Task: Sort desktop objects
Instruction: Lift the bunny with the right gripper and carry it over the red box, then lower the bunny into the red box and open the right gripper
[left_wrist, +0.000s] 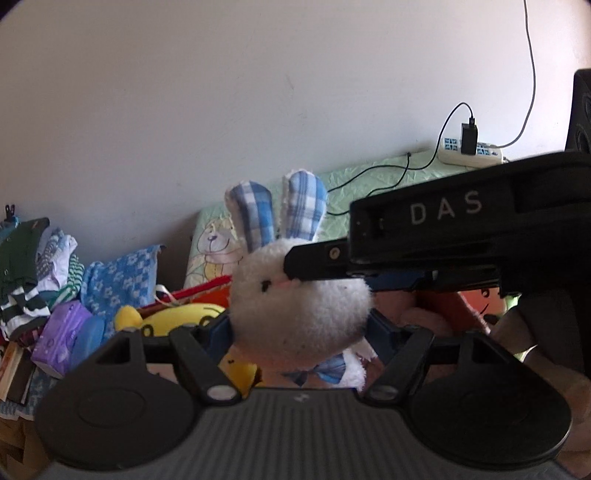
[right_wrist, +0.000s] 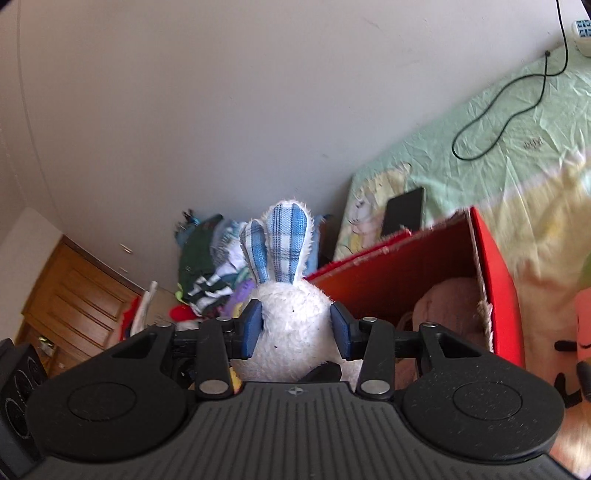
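The white capital letters "D A S" can be read in the left wrist view, widely spaced, on the flat side of the black plastic gripper body (left_wrist: 447, 229) that reaches in from the right. In the right wrist view a small dark printed mark stands on the pale green wrinkled bedsheet (right_wrist: 480, 147), just right of the loop of thin black cable (right_wrist: 509, 110); it is too small and blurred to read. The white power strip (left_wrist: 469, 151) with blue-patterned sockets carries markings that cannot be made out either. No other letters or numbers are legible.
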